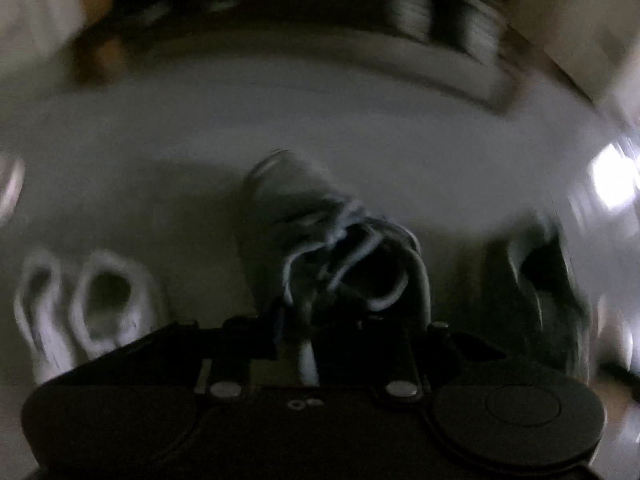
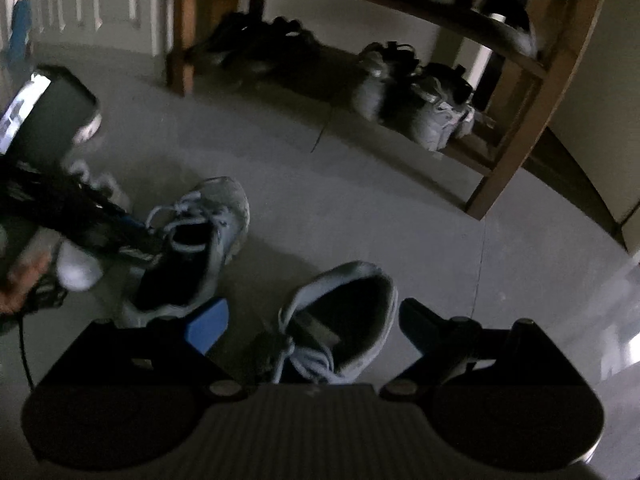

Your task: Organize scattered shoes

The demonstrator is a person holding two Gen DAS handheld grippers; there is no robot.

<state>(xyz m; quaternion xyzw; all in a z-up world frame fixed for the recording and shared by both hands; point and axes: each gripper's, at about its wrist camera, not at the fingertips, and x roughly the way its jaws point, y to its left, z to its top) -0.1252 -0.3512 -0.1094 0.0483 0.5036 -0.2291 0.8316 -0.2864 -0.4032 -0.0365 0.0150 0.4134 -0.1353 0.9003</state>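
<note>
A grey sneaker (image 1: pixel 288 216) with white laces lies on the pale floor straight ahead in the blurred, dark left wrist view. My left gripper (image 1: pixel 316 316) is shut on the collar by its laces; a white strip shows between the narrow jaws. The right wrist view shows this sneaker (image 2: pixel 216 216) at the left with the left gripper (image 2: pixel 148 240) reaching into its opening. Its mate, a second grey sneaker (image 2: pixel 348 292), lies between the blue-padded fingers (image 2: pixel 208 324) of my right gripper (image 2: pixel 314 324). That gripper is open, with the pads apart from the shoe.
A wooden shoe rack (image 2: pixel 516 152) stands at the back with several shoes (image 2: pixel 400 80) on its shelves. A white pair (image 1: pixel 100 300) sits at the lower left of the left wrist view. A hand (image 2: pixel 16 292) holds the left gripper. A white door (image 2: pixel 100 0) is behind.
</note>
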